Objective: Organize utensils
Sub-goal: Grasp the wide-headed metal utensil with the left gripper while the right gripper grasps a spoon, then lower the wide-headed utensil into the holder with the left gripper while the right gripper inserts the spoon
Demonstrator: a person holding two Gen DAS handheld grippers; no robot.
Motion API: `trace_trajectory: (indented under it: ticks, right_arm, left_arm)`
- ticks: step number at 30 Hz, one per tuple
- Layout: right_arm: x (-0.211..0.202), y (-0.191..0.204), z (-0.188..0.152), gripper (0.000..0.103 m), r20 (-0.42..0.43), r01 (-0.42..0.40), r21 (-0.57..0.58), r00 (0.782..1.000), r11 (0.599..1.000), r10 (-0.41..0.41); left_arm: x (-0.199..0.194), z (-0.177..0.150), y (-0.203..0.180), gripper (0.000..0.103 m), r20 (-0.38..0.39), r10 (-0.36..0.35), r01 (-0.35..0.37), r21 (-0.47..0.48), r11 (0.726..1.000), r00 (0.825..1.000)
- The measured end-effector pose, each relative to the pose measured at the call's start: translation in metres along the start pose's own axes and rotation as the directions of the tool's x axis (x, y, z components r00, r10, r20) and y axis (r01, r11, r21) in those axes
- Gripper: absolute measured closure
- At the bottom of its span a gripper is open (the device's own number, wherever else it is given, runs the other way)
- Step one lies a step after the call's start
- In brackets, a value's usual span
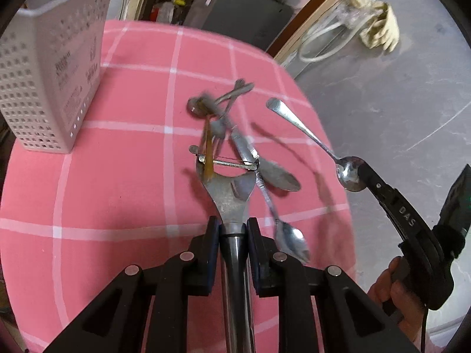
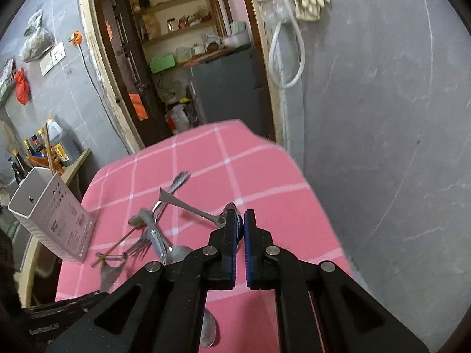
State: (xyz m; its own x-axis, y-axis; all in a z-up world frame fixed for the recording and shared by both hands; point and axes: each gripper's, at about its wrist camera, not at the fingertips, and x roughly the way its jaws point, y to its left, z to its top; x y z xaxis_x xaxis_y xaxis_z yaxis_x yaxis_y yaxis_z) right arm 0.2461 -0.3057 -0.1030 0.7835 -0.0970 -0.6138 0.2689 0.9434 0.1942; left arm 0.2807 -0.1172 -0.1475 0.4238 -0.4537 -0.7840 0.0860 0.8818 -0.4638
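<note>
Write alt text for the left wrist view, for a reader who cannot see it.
The left gripper clamps the handle of a steel peeler above a pink checked tablecloth. At right, the right gripper holds a spoon by its bowl. Loose cutlery lies ahead, and a white perforated holder stands at left.

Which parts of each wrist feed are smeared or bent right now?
Left wrist: the far utensil pile is motion-smeared, while the peeler stays sharp. Right wrist: the blurred fork, and fisheye bending of the door frame.
</note>
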Motion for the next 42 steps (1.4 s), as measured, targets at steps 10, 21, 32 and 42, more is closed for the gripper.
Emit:
trace_trajectory:
  ticks: [10, 21, 32, 42]
  right_arm:
    - [-0.044, 0.025, 0.03, 0.099, 0.139, 0.018, -0.107, 0.99, 0.994, -0.003]
    - [-0.082, 0.06, 0.05, 0.099, 0.239, 0.031, -0.22, 0.971, 0.975, 0.023]
    - [-0.101, 0.111, 0.069, 0.099, 0.315, 0.028, -0.351, 0.945, 0.936, 0.09]
    - [-0.101, 0.173, 0.08, 0.099, 0.318, -0.045, -0.467, 0.923, 0.883, 0.216]
  left_arm:
    - [-0.063, 0.011, -0.014, 0.086, 0.244, -0.057, 0.039, 0.078, 0.996, 0.968]
    - [-0.109, 0.033, -0.01, 0.086, 0.398, -0.087, 0.057, 0.088, 0.995, 0.913]
    - [-0.149, 0.056, 0.003, 0.085, 0.56, -0.059, 0.014, 0.085, 0.996, 0.826]
    - [-0.186, 0.096, 0.05, 0.086, 0.706, 0.006, -0.009, 0.0, 1.0, 0.708]
